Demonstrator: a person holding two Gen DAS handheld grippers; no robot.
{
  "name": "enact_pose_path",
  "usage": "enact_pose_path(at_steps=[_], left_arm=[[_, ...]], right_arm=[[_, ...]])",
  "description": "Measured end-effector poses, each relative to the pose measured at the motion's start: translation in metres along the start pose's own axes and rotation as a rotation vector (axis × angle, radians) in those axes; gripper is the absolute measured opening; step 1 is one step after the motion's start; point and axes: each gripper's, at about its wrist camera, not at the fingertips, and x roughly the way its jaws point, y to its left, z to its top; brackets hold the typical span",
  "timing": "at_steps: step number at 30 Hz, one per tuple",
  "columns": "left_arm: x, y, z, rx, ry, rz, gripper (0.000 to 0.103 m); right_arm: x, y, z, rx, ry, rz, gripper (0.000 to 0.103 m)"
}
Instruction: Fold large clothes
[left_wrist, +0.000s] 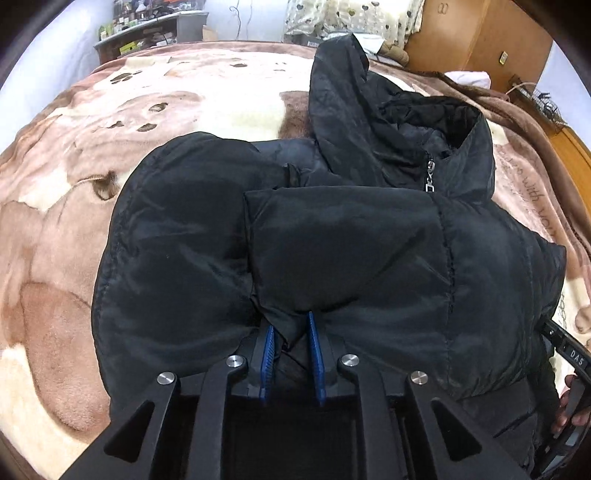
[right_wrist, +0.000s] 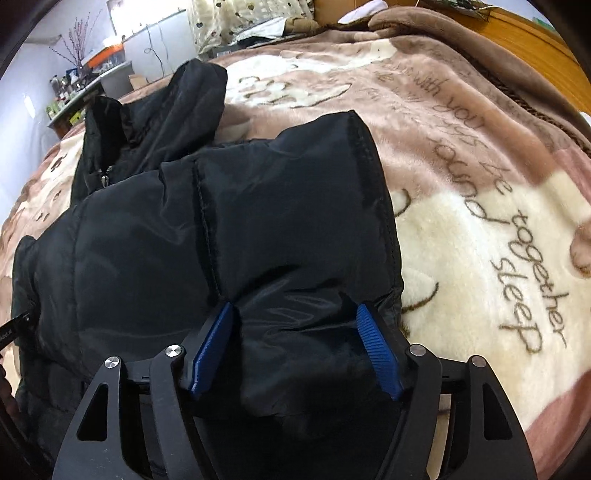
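A black puffer jacket (left_wrist: 351, 251) lies folded on a plush blanket (left_wrist: 110, 122), its hood (left_wrist: 343, 110) pointing to the far side and the zipper pull (left_wrist: 430, 173) showing at the collar. My left gripper (left_wrist: 290, 321) points down at the near edge; a thin fold of fabric hangs loosely between its slightly parted blue pads (left_wrist: 267, 347). In the right wrist view the jacket (right_wrist: 221, 221) bulges between the widely spread pads (right_wrist: 376, 343) of my right gripper (right_wrist: 295, 306), and the right pad stands clear of the cloth. The hood (right_wrist: 192, 96) lies at the upper left.
The blanket (right_wrist: 480, 221), pink and cream with brown lettering, covers the whole bed. A wooden headboard (right_wrist: 535, 44) runs along the far right. Shelves with clutter (left_wrist: 147, 33) and a curtain (left_wrist: 351, 18) stand beyond the bed. A hand (left_wrist: 569, 410) holds the other gripper at the right edge.
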Motion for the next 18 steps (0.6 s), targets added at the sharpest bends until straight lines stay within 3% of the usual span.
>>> enact_pose_path(at_steps=[3,5,7,9,14,18], left_arm=[[-0.019,0.006,0.005,-0.013,0.004,-0.012,0.031],[-0.041,0.012,0.007,-0.021,-0.06,-0.023,0.048],[-0.063,0.018,0.009,-0.055,-0.134,-0.021,0.056],[-0.067,0.018,0.014,-0.065,-0.138,-0.039,0.065],[-0.057,0.016,0.039,-0.037,-0.062,-0.082,0.065],[-0.059,0.016,0.08,-0.008,-0.107,-0.038,0.066]], right_arm=[[-0.011,0.0,0.009,0.015,0.047,-0.016,0.07],[-0.04,0.001,0.014,0.016,-0.044,0.021,0.07],[-0.06,0.006,0.018,0.002,-0.113,0.078,0.07],[-0.063,0.018,0.02,-0.034,-0.138,0.135,0.07],[-0.009,0.036,0.014,-0.11,0.047,0.084,0.07],[-0.024,0.026,0.036,-0.099,0.066,0.146,0.07]])
